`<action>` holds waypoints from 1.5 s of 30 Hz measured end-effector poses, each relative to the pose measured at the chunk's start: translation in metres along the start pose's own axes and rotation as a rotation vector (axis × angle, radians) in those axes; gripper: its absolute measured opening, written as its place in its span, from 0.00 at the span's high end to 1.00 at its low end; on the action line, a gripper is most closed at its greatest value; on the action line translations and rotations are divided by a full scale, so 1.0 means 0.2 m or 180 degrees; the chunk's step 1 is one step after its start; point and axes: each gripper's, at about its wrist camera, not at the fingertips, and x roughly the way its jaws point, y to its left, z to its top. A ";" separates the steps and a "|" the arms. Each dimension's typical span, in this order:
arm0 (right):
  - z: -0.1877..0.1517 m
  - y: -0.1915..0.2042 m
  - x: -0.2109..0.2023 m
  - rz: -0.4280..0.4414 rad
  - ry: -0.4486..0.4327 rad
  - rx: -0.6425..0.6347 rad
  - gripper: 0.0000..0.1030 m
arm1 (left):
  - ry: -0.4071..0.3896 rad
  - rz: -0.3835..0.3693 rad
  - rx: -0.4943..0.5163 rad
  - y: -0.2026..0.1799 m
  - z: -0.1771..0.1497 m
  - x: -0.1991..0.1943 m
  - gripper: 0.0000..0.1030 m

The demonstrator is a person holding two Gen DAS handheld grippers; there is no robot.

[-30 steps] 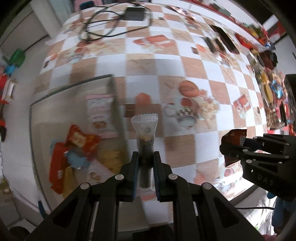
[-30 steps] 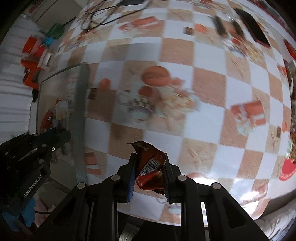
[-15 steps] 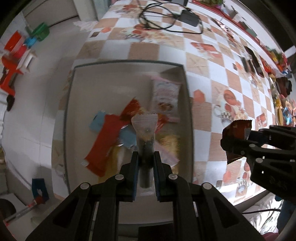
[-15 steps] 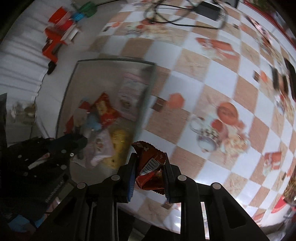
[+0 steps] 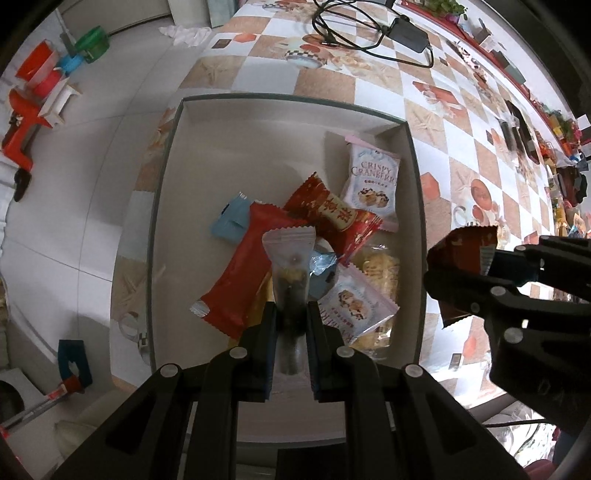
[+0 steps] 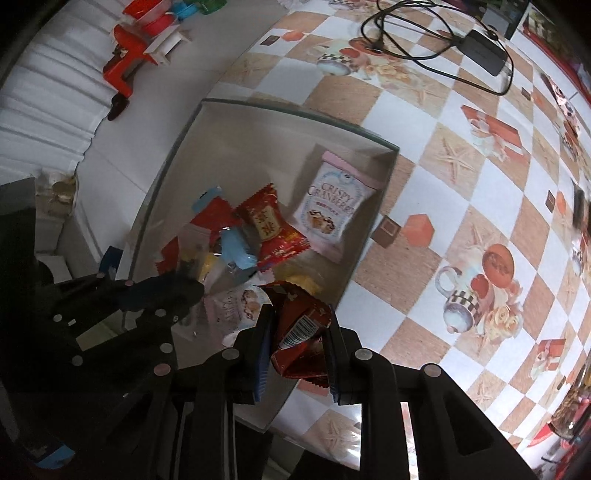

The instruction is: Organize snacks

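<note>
The left gripper (image 5: 291, 314) is hiding the lower part of its clear packet (image 5: 290, 266), clamping it at the frame centre. The right gripper (image 6: 297, 332) is squeezing a red packet (image 6: 299, 328) over the box (image 6: 177, 147) rim.

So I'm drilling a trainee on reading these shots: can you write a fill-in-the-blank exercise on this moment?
1. The left gripper is shut on a ____ packet.
2. The right gripper holds a crumpled ____ wrapper.
3. The Crispy Cranberry pack lies inside the ____.
4. A black ____ lies coiled on the checkered tablecloth.

Missing words: clear; red; box; cable
</note>
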 end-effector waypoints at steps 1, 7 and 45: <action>0.01 0.01 0.01 -0.0002 0.0009 -0.0005 0.74 | 0.0006 -0.0005 0.0006 0.00 0.00 0.00 0.84; 0.05 0.04 0.05 -0.0020 0.0068 -0.0029 0.74 | 0.0049 -0.0011 0.0010 0.02 0.00 0.03 0.84; 0.06 0.07 0.03 -0.0267 -0.0061 0.0023 0.18 | -0.0038 0.0481 0.0092 0.01 0.05 -0.02 0.12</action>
